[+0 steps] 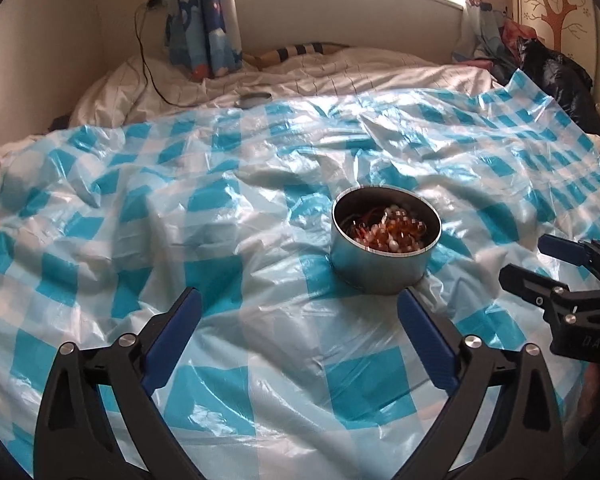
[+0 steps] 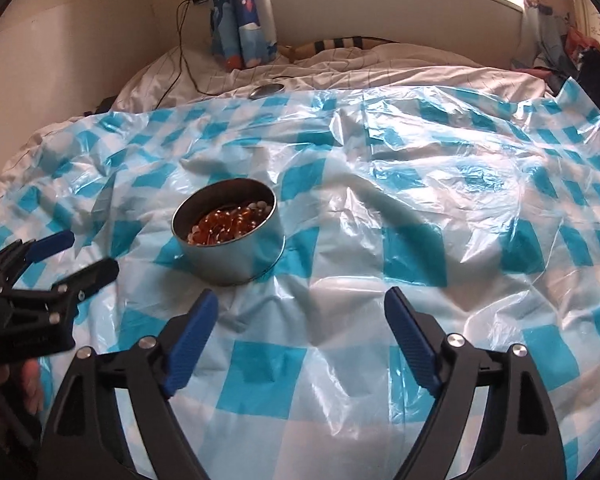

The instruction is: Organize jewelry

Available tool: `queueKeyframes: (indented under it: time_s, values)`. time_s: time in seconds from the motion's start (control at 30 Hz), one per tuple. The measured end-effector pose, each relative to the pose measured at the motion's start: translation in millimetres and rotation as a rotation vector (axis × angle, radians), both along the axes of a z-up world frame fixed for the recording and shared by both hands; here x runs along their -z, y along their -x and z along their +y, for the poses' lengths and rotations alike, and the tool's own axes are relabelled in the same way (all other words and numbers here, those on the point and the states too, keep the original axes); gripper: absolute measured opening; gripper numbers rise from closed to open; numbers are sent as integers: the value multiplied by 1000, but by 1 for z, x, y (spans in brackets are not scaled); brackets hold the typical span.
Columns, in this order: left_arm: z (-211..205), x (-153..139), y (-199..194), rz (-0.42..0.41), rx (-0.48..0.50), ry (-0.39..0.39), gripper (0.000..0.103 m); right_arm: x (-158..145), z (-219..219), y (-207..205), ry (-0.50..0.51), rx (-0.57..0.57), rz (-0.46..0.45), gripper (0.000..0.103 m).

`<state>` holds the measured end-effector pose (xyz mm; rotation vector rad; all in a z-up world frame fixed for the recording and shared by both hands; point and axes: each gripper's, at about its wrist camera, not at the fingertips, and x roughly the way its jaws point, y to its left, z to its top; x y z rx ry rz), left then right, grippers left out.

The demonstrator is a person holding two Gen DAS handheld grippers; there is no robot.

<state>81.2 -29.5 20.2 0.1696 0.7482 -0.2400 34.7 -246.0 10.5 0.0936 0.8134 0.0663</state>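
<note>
Plastic sheet (image 1: 260,184): blue-and-white check, crinkly, spread over the bed (image 1: 340,68)
Tin (image 1: 384,240): round metal, lid off, sitting upright on the sheet
Beads (image 1: 396,232): amber and pale, piled inside the tin
Left gripper (image 1: 300,304): fingers wide apart, nothing between, tin just past the right fingertip
Right gripper (image 2: 300,300): fingers spread too, empty, tin ahead to the left
Lid (image 2: 266,90): probably the tin's, far edge of the sheet

Tin (image 1: 380,268) walls hiding the lower beads (image 1: 396,232); strands blurred, too tangled to count. Right gripper (image 1: 556,268) cut off by the frame edge. Small round lid (image 2: 266,90), perhaps, too far to tell
</note>
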Motion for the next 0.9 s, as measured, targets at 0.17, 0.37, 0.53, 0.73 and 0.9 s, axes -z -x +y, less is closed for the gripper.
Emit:
queueKeyframes:
  time_s: [0.17, 0.37, 0.53, 0.73, 0.9]
  values:
    - [0, 0, -1, -3, -11, 0, 96, -3, -3, 0, 10, 32, -25, 88]
    - [-1, 2, -5, 13, -16, 5, 96, -2, -8, -3, -9, 56, -22, 88]
    - [0, 5, -6, 21, -16, 4, 96, 1, -4, -3, 2, 46, -19, 90]
    - [2, 8, -8, 29, -23, 7, 96, 2, -3, -4, 6, 46, -15, 91]
    - [3, 11, -9, 32, -31, 3, 96, 4, -3, -4, 16, 46, -14, 92]
